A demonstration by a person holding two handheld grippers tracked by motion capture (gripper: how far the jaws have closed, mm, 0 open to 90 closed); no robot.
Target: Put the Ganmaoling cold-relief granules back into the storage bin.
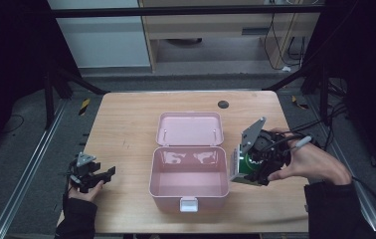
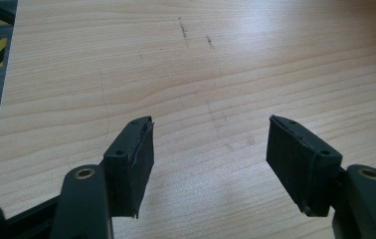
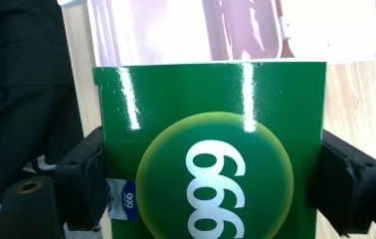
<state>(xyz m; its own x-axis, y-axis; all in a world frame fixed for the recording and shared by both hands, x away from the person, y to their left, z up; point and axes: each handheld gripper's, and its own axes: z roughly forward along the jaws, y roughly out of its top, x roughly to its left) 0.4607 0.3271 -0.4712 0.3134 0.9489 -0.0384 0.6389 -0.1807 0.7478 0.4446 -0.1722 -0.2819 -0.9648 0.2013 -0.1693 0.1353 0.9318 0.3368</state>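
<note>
Right gripper (image 1: pixel 248 167) clamps a green box (image 3: pixel 211 149) by its sides (white "999" on a yellow-green disc), held just beside the right wall of the open pink case (image 1: pixel 188 172), above the wooden table (image 1: pixel 121 124). Left gripper (image 1: pixel 99 175) sits near the table's left edge, jaws wide apart, holding nothing.

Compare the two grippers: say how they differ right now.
The left gripper is open with nothing between its jaws; the right gripper is shut on a green box. The left gripper sits low near the table's left edge; the right gripper is beside the open pink case. Both are hand-held.
</note>
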